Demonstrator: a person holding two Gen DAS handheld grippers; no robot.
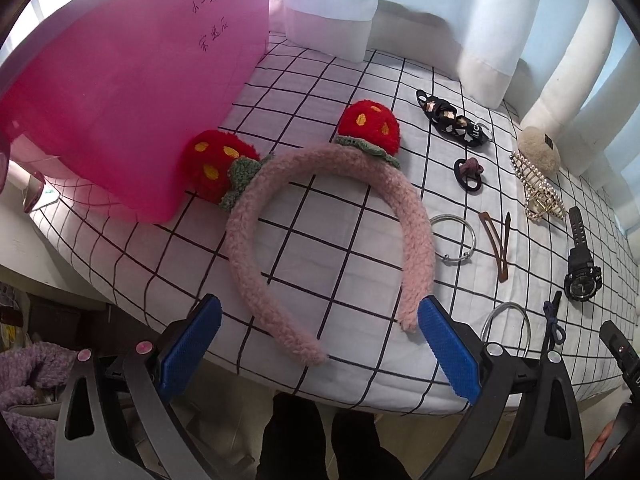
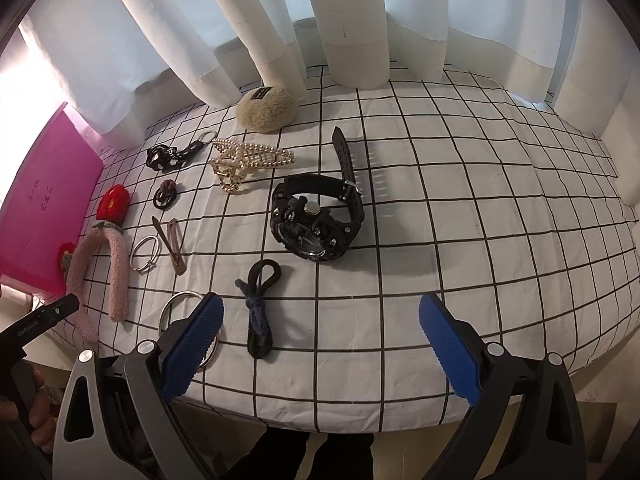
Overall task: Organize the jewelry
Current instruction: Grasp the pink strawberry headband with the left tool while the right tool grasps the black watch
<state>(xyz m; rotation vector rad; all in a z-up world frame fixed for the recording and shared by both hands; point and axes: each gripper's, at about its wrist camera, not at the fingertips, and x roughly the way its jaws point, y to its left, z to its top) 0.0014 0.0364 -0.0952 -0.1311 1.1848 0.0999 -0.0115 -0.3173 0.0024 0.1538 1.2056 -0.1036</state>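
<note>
A pink fuzzy headband [image 1: 416,236] with two red strawberries lies on the checked cloth, just ahead of my open, empty left gripper [image 1: 318,346]. A pink box [image 1: 120,92] stands at its left. Right of the headband lie silver bangles [image 1: 454,240], a brown clip [image 1: 498,246], a black hair tie [image 1: 468,174], a pearl claw clip [image 1: 538,192] and a black watch [image 1: 580,276]. My right gripper [image 2: 320,344] is open and empty above the cloth's near edge. The watch [image 2: 316,216] and a dark hair tie [image 2: 258,316] lie ahead of it.
White curtains [image 2: 352,20] hang along the far side of the table. A beige fluffy clip [image 2: 266,108] lies near them. The checked cloth [image 2: 480,220] stretches to the right. The table's front edge runs just under both grippers.
</note>
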